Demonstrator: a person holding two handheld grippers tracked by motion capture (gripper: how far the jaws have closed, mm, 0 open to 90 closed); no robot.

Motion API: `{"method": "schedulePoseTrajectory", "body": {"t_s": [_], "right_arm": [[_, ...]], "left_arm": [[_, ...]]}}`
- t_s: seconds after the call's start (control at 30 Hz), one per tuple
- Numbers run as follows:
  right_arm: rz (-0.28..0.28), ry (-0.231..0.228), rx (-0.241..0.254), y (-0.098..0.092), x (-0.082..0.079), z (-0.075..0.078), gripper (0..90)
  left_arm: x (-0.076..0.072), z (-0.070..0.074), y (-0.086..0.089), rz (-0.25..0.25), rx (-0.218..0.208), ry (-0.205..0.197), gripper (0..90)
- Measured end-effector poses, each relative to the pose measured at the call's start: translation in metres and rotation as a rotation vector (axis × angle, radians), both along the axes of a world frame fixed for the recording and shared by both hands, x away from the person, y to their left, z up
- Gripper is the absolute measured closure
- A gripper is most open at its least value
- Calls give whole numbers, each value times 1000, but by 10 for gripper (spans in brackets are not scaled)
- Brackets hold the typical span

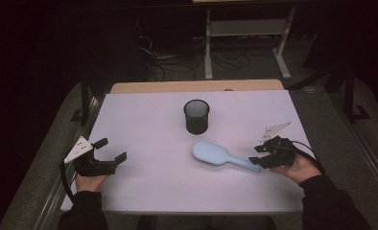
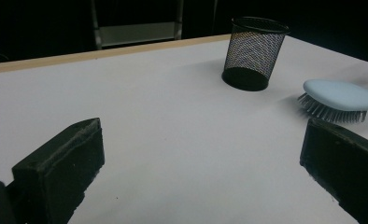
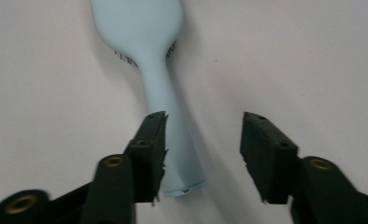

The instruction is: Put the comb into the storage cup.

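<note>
A light blue hairbrush (image 1: 216, 154) lies bristles down on the white table (image 1: 148, 120), its handle pointing to the right. My right gripper (image 1: 257, 155) hovers at the handle's end and is open. In the right gripper view (image 3: 204, 119) the hairbrush handle (image 3: 173, 140) runs under the gap beside the left jaw, and neither pad presses on it. My left gripper (image 1: 111, 149) rests near the table's left front and is open with nothing between its jaws (image 2: 201, 135). The left gripper view shows the hairbrush head (image 2: 341, 95) off to the right.
A black mesh cup (image 1: 196, 116) stands upright behind the brush, also seen in the left gripper view as the mesh cup (image 2: 254, 51). A wooden strip (image 1: 196, 86) borders the table's far edge. Beyond it are a white frame (image 1: 247, 33) and floor cables.
</note>
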State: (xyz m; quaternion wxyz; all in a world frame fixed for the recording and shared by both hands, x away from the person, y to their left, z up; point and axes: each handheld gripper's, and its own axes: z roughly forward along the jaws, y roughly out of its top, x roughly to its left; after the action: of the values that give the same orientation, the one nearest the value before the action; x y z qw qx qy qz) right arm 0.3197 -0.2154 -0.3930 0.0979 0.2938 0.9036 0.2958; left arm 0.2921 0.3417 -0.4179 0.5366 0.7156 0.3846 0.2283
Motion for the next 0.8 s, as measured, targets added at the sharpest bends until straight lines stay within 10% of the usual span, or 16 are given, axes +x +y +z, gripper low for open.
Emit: {"method": "schedulePoseTrajectory", "body": {"t_s": [0.4, 0.8], "right_arm": [[61, 21, -49, 16, 9, 7, 14], [103, 65, -46, 29, 19, 0, 0]], "left_arm": [[0, 0, 0, 0, -2, 1, 0], [1, -1, -1, -4, 3, 3, 0]]}}
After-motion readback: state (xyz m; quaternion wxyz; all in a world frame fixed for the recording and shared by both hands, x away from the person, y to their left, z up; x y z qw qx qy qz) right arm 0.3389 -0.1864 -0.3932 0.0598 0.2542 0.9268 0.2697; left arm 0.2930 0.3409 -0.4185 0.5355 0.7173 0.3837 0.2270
